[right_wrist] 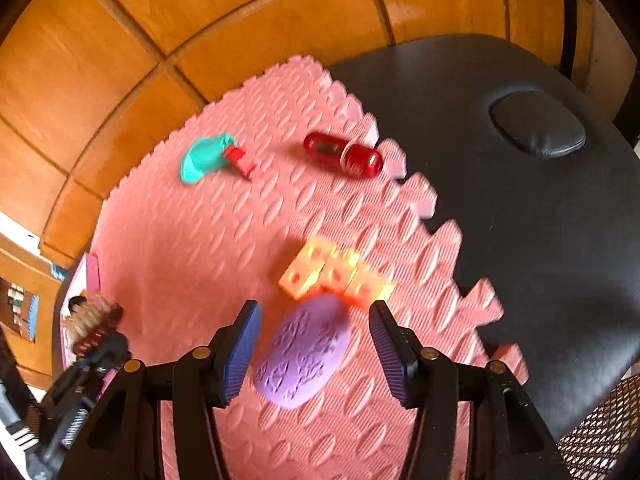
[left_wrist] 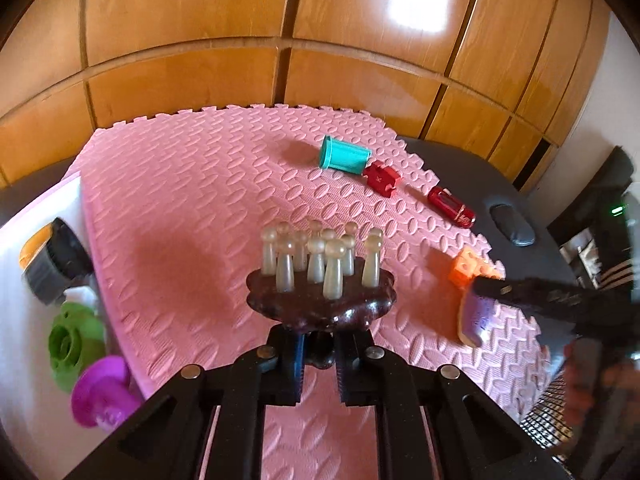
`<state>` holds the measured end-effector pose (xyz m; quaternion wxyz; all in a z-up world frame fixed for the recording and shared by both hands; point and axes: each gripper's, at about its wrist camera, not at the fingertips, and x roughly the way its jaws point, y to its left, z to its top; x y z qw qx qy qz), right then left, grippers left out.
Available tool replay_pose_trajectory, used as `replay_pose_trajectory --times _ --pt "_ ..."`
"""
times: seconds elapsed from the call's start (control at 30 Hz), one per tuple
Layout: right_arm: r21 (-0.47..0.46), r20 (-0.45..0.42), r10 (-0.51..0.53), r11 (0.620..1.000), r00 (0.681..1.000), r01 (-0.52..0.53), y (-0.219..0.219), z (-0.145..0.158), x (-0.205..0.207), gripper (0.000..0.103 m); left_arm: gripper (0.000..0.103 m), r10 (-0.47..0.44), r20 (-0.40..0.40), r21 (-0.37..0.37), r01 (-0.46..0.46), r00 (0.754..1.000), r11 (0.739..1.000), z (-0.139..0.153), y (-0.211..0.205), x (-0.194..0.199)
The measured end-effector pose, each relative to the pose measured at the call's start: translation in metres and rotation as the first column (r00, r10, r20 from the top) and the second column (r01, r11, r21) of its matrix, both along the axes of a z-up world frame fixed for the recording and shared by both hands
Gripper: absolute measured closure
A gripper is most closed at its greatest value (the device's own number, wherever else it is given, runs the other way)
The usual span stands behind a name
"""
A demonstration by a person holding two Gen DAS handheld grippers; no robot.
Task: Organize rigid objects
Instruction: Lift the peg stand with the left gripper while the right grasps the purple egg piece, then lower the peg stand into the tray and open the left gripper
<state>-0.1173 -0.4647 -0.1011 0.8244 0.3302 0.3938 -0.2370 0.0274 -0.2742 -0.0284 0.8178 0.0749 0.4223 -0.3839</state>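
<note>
My left gripper is shut on the knob under a dark brown wooden massager with several pale pegs, held above the pink foam mat. In the right wrist view that massager shows at the left edge. My right gripper is open low over the mat, and a purple oval embossed piece lies between its fingers, clear of both pads. Orange cube blocks lie just beyond it. From the left wrist view the right gripper straddles the purple piece.
A teal cup lies on its side beside a red puzzle-shaped block and a red capsule at the far side of the mat. A white bin at left holds green, magenta and black items. A black padded surface lies under the mat, with wooden panels behind.
</note>
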Motion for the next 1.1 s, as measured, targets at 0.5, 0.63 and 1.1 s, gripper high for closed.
replay_pose_trajectory --times 0.5,0.63,1.1 --pt "-0.307 -0.226 0.15 0.927 0.963 -0.216 0.058 -0.013 0.042 0.059 0.091 0.253 0.007 -0.165 -0.249 0.967 0.954 0.062 0.133 0.038" --pt "-0.301 -0.224 0.156 0.928 0.962 -0.221 0.055 -0.014 0.04 0.059 0.091 0.388 -0.017 -0.11 -0.388 0.921 0.915 0.045 0.171 0.078" --pt "-0.321 -0.211 0.177 0.916 0.961 -0.24 0.059 -0.015 0.043 0.059 0.091 0.578 -0.071 0.105 -0.57 0.813 0.815 -0.029 0.204 0.17"
